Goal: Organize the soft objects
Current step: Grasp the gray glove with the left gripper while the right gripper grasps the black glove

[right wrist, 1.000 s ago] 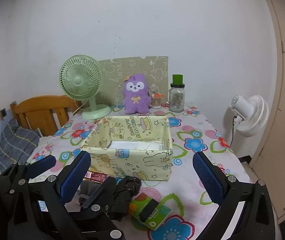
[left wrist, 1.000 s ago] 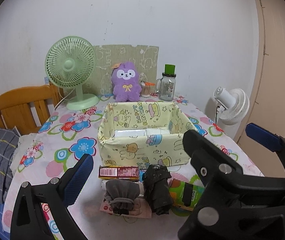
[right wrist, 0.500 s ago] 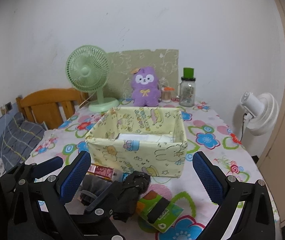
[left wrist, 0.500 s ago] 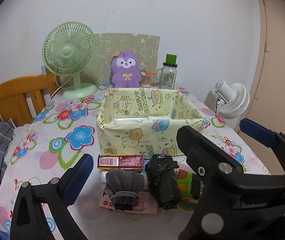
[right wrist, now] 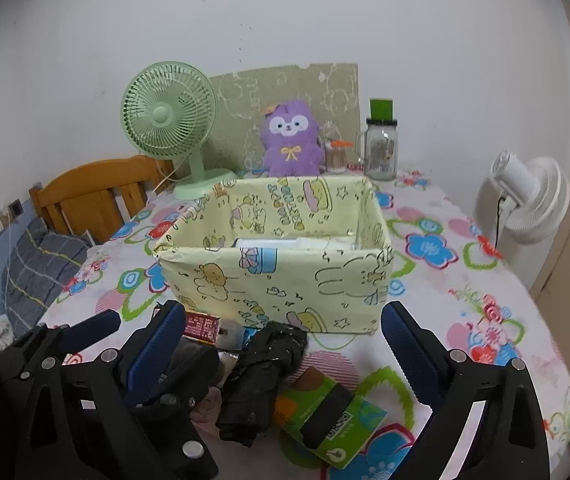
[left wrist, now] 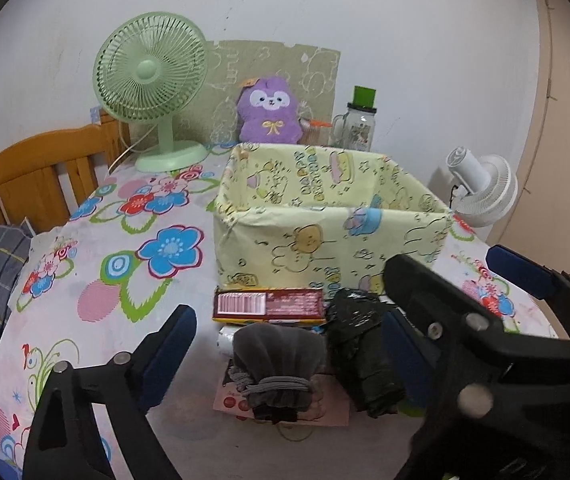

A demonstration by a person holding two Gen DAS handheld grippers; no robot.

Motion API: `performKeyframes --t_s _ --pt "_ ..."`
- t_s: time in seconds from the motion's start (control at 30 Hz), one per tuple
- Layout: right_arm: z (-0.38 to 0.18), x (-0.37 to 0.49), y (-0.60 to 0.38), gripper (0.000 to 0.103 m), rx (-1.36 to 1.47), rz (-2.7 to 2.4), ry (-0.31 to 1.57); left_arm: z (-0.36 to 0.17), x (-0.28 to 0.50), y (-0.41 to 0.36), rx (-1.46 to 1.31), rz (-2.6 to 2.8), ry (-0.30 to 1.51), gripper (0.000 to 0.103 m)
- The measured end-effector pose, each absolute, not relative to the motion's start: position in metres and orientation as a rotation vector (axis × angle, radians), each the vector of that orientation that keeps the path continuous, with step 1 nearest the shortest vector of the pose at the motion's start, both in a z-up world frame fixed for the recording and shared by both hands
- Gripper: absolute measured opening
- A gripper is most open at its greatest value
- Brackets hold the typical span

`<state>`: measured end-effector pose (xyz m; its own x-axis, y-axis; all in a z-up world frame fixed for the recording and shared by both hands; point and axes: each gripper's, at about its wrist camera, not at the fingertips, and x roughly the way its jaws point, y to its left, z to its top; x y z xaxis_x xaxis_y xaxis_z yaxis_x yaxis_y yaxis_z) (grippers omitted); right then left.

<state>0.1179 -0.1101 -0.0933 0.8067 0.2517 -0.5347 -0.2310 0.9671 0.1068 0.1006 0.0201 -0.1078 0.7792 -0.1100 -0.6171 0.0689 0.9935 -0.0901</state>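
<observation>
White wall backs a tabletop (left wrist: pixel 85 280) covered in a flower-print cloth, where a pale yellow cartoon-print fabric box (left wrist: pixel 325 236) stands open-topped as the landmark. Behind the box sit a green desk fan (left wrist: pixel 151 92), a purple plush toy (left wrist: pixel 269 110) and a glass jar with a green lid (left wrist: pixel 359 126). Just in front of the box lies a red rectangular packet (left wrist: pixel 267 304); nearer than that, a grey rolled cloth bundle tied with a band (left wrist: pixel 279 364) and, beside it, a black crumpled soft bundle (right wrist: pixel 263 380). A green card packet (right wrist: pixel 333 416) lies to the right of the black bundle. The left gripper (left wrist: pixel 289 344) hovers with fingers spread wide around the grey bundle, apart from it. The right gripper (right wrist: pixel 283 344) also has its fingers spread wide, holding nothing, over the black bundle in front of the box.
</observation>
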Motion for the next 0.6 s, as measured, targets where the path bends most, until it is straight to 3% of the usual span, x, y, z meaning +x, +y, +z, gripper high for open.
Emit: performKeyframes --t_s 0.4,0.53,0.6 --pt "-0.118 0.131 -0.100 0.092 0.019 0.263 0.653 -0.134 0.112 0.028 -0.096 -0.122 0.761 0.078" --pt "-0.123 0.135 -0.101 0.090 0.025 0.264 0.669 -0.136 0.113 0.029 -0.098 -0.112 0.764 0.066" --pt "-0.125 0.136 -0.099 0.085 0.015 0.262 0.678 -0.138 0.113 0.028 -0.095 -0.117 0.766 0.063"
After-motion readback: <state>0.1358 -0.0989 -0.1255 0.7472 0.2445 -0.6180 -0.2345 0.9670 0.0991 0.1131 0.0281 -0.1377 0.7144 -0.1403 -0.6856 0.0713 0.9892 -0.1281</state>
